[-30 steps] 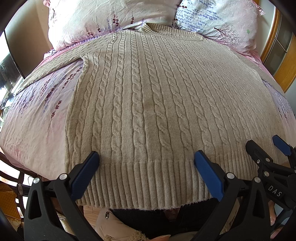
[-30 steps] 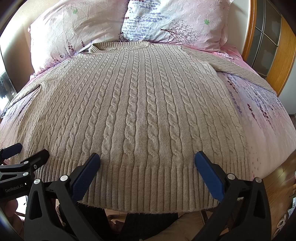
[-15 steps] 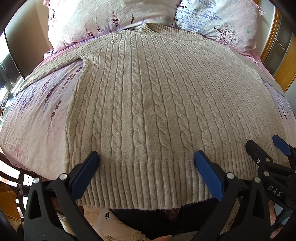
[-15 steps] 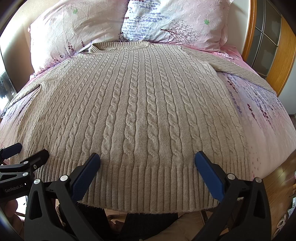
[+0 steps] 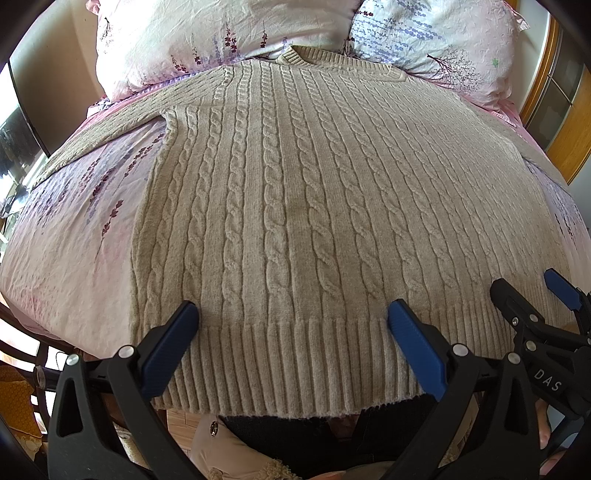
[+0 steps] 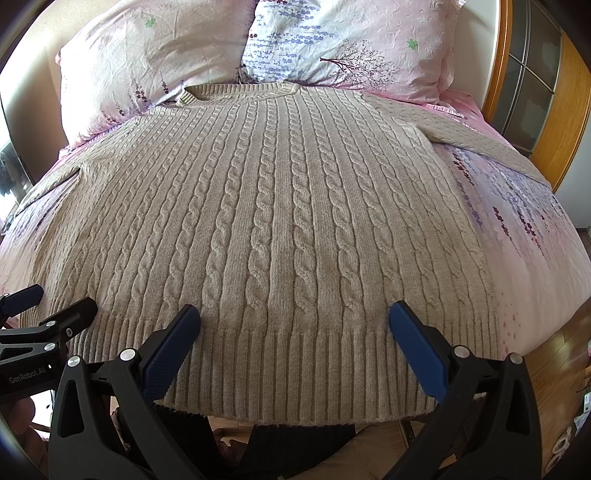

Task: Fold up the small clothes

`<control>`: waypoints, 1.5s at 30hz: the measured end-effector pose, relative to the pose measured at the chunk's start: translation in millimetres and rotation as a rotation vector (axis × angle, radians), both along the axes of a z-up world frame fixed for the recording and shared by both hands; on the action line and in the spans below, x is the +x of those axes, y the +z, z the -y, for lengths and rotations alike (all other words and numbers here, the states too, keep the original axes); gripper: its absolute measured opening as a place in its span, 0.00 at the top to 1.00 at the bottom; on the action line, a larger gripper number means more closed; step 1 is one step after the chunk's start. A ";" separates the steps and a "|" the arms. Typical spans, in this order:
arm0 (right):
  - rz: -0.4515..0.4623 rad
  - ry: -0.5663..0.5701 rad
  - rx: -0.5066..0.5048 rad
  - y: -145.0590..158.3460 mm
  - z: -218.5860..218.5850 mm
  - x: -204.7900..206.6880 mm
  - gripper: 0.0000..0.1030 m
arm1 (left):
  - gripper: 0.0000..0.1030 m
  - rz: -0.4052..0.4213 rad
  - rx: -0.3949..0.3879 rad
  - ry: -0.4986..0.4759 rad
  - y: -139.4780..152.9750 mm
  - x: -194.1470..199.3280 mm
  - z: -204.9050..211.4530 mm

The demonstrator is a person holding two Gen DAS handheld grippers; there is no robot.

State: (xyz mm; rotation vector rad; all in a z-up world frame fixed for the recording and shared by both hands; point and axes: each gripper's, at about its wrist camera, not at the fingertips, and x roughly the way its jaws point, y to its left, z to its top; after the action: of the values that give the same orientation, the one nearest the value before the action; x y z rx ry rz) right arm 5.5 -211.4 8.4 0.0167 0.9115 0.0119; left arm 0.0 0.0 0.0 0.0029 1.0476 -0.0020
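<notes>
A beige cable-knit sweater [image 5: 295, 192] [image 6: 280, 206] lies flat, front up, on a pink flowered bed, collar toward the pillows and ribbed hem at the near edge. Both sleeves spread outward along the bedsheet. My left gripper [image 5: 293, 314] hovers open over the hem's left half, blue pads wide apart, nothing between them. My right gripper [image 6: 295, 317] is open the same way over the hem's right half. Each gripper shows at the edge of the other's view: the right one [image 5: 535, 295], the left one [image 6: 44, 306].
Two flowered pillows [image 5: 229, 33] [image 6: 351, 40] rest against the headboard behind the collar. A wooden door frame [image 6: 524, 96] stands at the right. A dark screen [image 5: 18, 125] sits at the left. A person's legs and wooden floor [image 6: 561, 369] show below the bed edge.
</notes>
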 end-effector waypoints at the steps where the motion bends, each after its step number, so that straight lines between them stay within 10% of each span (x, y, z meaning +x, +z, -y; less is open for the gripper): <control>1: 0.000 0.000 0.000 0.0 0.0 0.0 0.01 | 0.02 0.000 0.000 0.000 0.0 0.0 0.0; 45: 0.092 0.074 0.111 12.4 25.7 19.1 0.08 | 0.02 0.033 -0.027 -0.043 10.5 25.2 -4.6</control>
State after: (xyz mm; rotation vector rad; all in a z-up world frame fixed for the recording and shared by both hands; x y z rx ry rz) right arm 24.6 -237.1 20.9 0.0851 0.8179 0.1306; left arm 25.2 4.6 10.5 0.0013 1.0138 -0.0547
